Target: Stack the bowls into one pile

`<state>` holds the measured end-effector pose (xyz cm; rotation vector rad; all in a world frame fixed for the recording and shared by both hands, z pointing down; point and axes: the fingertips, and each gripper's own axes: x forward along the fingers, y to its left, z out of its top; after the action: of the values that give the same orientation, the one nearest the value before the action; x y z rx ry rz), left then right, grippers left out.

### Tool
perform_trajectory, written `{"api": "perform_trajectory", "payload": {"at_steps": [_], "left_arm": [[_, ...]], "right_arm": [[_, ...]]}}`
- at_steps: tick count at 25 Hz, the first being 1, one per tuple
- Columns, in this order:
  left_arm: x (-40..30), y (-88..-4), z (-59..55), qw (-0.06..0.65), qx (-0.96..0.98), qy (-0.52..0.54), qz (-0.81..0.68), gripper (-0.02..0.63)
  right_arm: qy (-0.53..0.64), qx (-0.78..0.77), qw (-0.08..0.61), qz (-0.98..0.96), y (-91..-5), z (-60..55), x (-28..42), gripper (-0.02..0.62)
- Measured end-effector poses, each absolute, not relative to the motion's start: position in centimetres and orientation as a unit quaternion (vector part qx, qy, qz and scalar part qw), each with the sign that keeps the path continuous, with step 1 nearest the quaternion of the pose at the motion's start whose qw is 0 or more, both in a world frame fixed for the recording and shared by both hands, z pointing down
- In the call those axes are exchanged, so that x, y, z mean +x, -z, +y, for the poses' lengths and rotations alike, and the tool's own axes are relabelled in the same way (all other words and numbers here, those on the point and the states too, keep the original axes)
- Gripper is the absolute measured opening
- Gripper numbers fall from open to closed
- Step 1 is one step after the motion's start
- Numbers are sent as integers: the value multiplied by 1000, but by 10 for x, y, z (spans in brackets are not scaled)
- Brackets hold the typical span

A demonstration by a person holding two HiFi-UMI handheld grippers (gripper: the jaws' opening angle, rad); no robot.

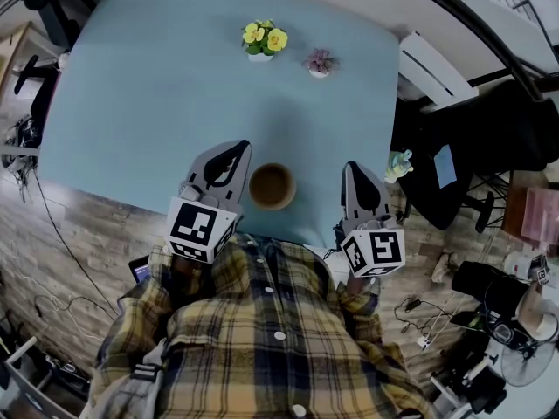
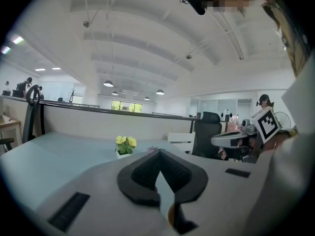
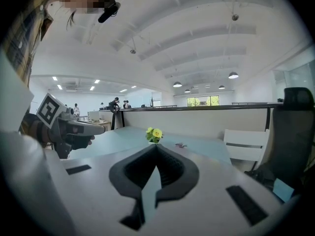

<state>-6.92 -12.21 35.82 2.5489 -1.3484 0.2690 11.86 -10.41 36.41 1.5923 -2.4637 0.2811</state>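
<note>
Shut left gripper (image 1: 234,148) and right gripper (image 1: 354,168) flank round brown bowl (image 1: 272,186).

A pale blue table (image 1: 157,103) with rounded corners, seen from above, stands on a wood-pattern floor (image 1: 52,243). Three things sit on it.

A brown bowl (image 1: 272,186) stands upright close to the near edge, roughly midway along it. Whether it is one bowl or several nested together cannot be told.

Near the far edge, well apart from the bowl, are two small white pots. One holds yellow flowers (image 1: 264,40) with green leaves. Just to its right, the smaller one holds a purple plant (image 1: 320,62). The two pots stand near each other without touching.

The gripper views show the same flowers (image 2: 125,145) at tabletop level, upright on the blue surface.
</note>
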Motion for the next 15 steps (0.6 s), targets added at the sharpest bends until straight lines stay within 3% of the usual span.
{"api": "perform_trajectory", "payload": {"at_steps": [15], "left_arm": [[-73, -359, -125, 121, 873, -92, -463, -11]], "right_arm": [[-102, 535, 95, -833, -366, -103, 115, 2]]}}
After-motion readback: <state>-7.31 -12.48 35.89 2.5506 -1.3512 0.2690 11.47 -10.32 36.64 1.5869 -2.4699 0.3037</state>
